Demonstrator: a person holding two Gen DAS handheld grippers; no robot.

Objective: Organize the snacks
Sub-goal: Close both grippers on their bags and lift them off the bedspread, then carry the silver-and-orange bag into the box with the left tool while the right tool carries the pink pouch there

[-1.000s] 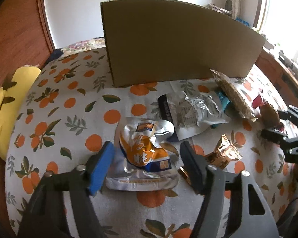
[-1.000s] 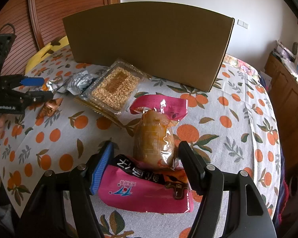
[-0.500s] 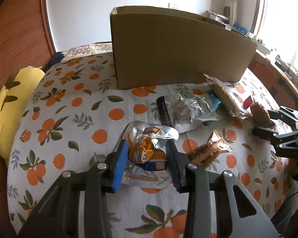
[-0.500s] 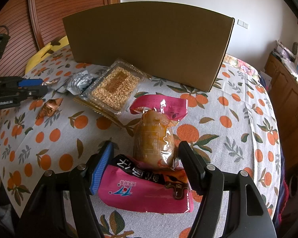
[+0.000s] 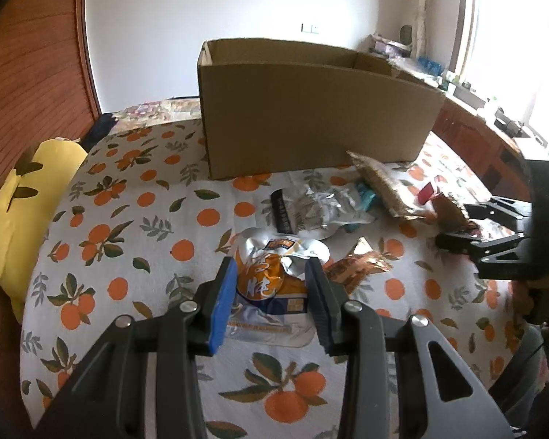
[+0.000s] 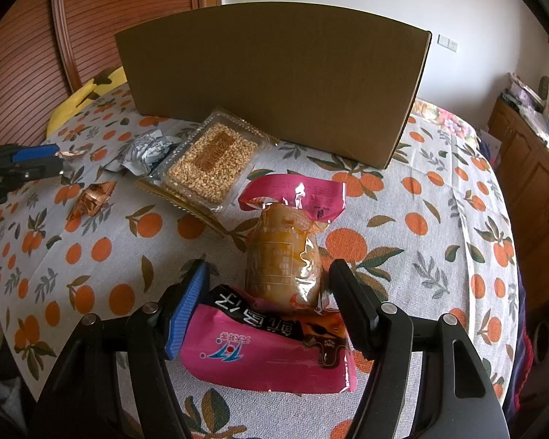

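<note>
The left gripper (image 5: 271, 285) pinches the orange-and-silver pouch (image 5: 271, 292); the right gripper (image 6: 269, 292) gapes wide around the pink packet (image 6: 267, 351); the cardboard box (image 5: 311, 117) stands ahead.

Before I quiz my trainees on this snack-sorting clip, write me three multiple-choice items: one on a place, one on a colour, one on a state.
1. Where does the sesame bar pack lie?
A. inside the cardboard box
B. on the tablecloth in front of the box
C. on the yellow cushion

2. What colour is the bag lying between the fingers of the right claw?
A. pink
B. green
C. white

3. What is the left claw doing?
A. hanging open
B. shut on nothing
C. shut on the silver-and-orange pouch

Answers: 1 B, it lies on the cloth just short of the cardboard box. 2 A, the wrapper is pink. 3 C, both pads press the pouch's sides.
</note>
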